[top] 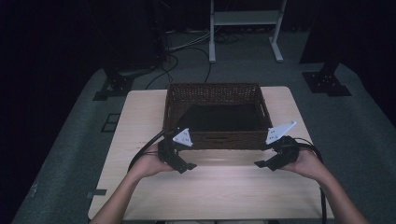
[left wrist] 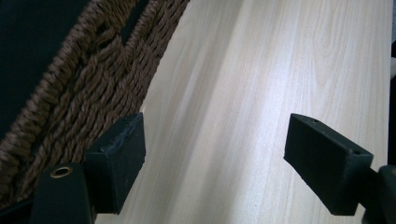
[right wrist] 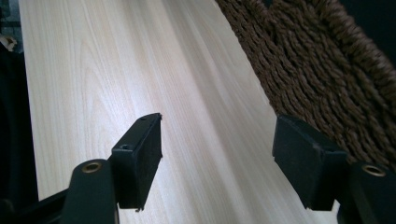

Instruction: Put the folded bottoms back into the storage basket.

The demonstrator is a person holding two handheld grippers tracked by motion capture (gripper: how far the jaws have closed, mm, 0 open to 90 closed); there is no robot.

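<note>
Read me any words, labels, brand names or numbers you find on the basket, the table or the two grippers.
None: no writing can be read on the wicker basket, the wooden table, the left gripper or the right gripper.

Two hand-held grippers positioned at the near wall of a wicker basket.

The wicker basket (top: pixel 212 95) stands on the wooden table (top: pixel 140 116), with a dark lining inside. The left gripper (top: pixel 187 166) sits just off the basket's near-left corner, the right gripper (top: pixel 261 164) just off its near-right corner; both point inward, jaws apart and empty.
</note>
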